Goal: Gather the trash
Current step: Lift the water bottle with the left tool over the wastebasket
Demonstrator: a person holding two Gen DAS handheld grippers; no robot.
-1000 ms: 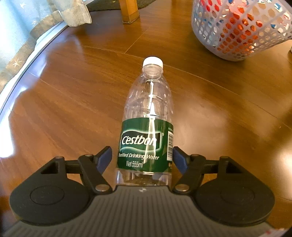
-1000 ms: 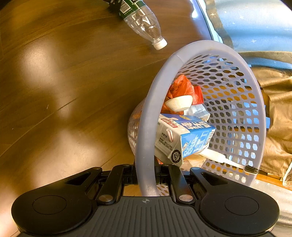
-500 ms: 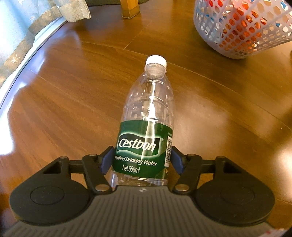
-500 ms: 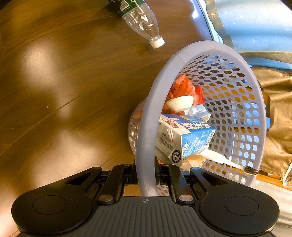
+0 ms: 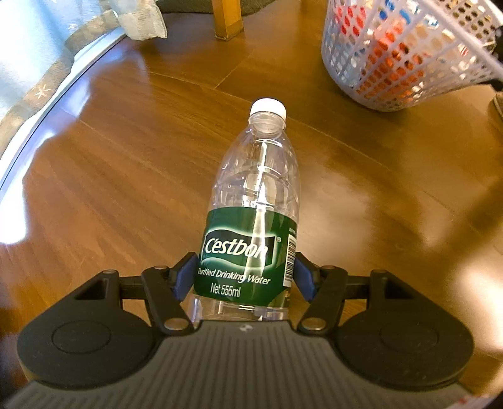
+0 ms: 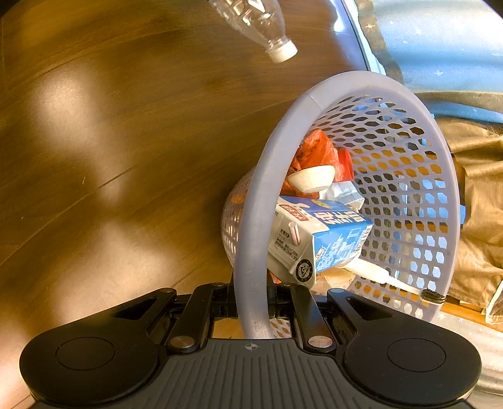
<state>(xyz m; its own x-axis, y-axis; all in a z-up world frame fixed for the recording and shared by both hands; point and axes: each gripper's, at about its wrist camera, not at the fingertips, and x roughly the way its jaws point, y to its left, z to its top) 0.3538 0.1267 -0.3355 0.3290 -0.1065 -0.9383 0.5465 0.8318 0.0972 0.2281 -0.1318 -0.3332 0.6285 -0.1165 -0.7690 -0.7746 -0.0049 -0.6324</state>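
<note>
An empty clear plastic bottle (image 5: 256, 201) with a green label and white cap points away from me, and my left gripper (image 5: 245, 277) is shut on its labelled lower body, blue pads pressed to both sides. The bottle (image 6: 254, 22) also shows at the top of the right wrist view, lifted above the floor. My right gripper (image 6: 251, 303) is shut on the rim of a pale lavender mesh basket (image 6: 440, 195), tilted toward me. Inside lie a blue and white carton (image 6: 327, 239), red wrapping (image 6: 314, 154), a white bowl-like piece (image 6: 312, 177) and a toothbrush (image 6: 393, 280).
Glossy brown wooden floor (image 5: 110, 188) spreads around. A wooden furniture leg (image 5: 226, 19) stands at the back, light blue starred fabric (image 5: 37, 56) at the left. The basket (image 5: 405, 59) sits at the upper right of the left wrist view. Tan cloth (image 6: 481, 220) lies beyond the basket.
My left gripper closed onto the bottle and raised it off the floor, carrying it nearer the basket. The right gripper kept its hold on the basket rim.
</note>
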